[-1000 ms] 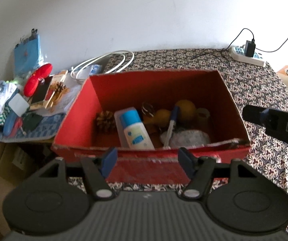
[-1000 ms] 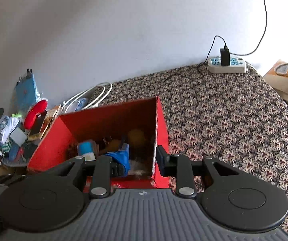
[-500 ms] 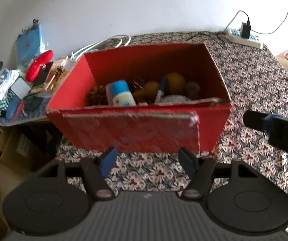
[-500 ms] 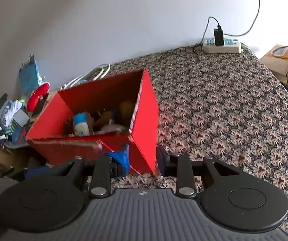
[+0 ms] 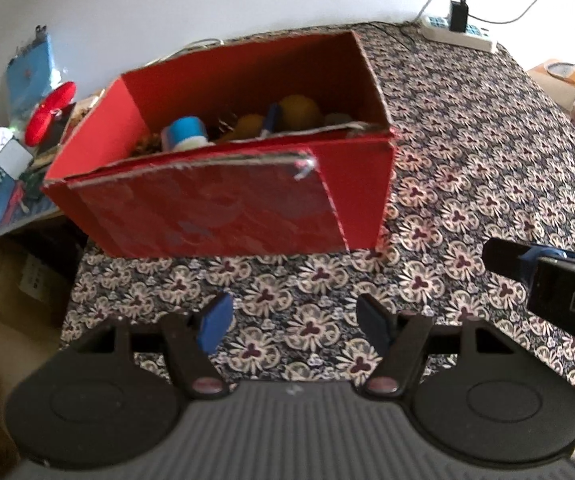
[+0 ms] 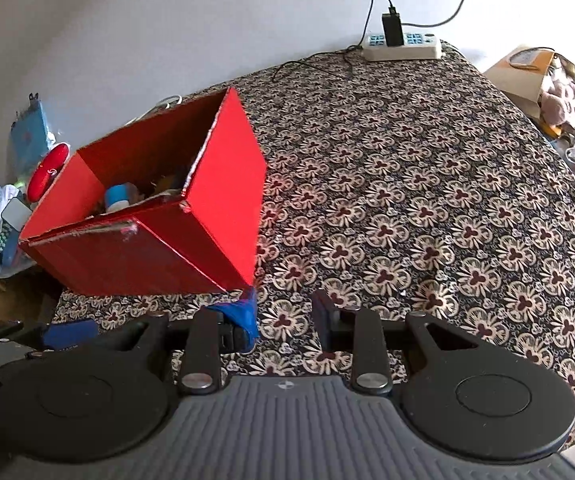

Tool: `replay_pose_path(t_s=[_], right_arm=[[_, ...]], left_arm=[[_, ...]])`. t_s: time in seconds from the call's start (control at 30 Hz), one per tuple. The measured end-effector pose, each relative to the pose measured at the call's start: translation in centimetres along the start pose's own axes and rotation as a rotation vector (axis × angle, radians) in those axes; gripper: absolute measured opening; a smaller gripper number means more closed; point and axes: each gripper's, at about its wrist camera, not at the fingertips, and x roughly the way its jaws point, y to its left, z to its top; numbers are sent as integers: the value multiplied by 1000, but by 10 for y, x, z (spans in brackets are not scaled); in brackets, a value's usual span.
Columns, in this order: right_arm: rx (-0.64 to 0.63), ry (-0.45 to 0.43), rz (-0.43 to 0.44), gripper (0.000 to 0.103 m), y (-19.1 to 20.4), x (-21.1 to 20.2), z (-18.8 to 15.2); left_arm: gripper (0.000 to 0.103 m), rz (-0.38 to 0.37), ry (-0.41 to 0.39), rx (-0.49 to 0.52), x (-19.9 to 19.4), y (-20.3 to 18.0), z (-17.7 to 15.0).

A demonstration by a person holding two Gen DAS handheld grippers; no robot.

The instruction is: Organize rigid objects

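The red box blocks the left part of the patterned counter, a power strip with its cable sits at the far edge, and the wide stretch to the right and near the tongs lies open.

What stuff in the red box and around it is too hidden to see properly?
- Red box: in the left wrist view its front wall hides the floor and lower halves of the things inside; only the blue-capped bottle and yellow round things peek out.
- Right wrist view: the box's side wall covers most contents.
- Pile left of the box: blurred, cut off by the edge.
- Right tool: cut off at the left view's edge.
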Motion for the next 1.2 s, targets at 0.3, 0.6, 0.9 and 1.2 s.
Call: replay_pose_path(t_s=[0.3, 0.6, 0.9, 1.2], right_arm=[[-6, 33, 15, 13, 8, 2, 4], [-10, -7, 31, 13, 48, 2, 34], [-24, -41, 23, 13, 92, 13, 51], [-19, -78, -12, 14, 125, 28, 64]], left_arm=[[72, 0, 4, -10, -1, 3, 2], [75, -8, -80, -29, -17, 43, 35], [79, -3, -128, -41, -15, 91, 60], [92, -27, -157, -22, -1, 125, 79]])
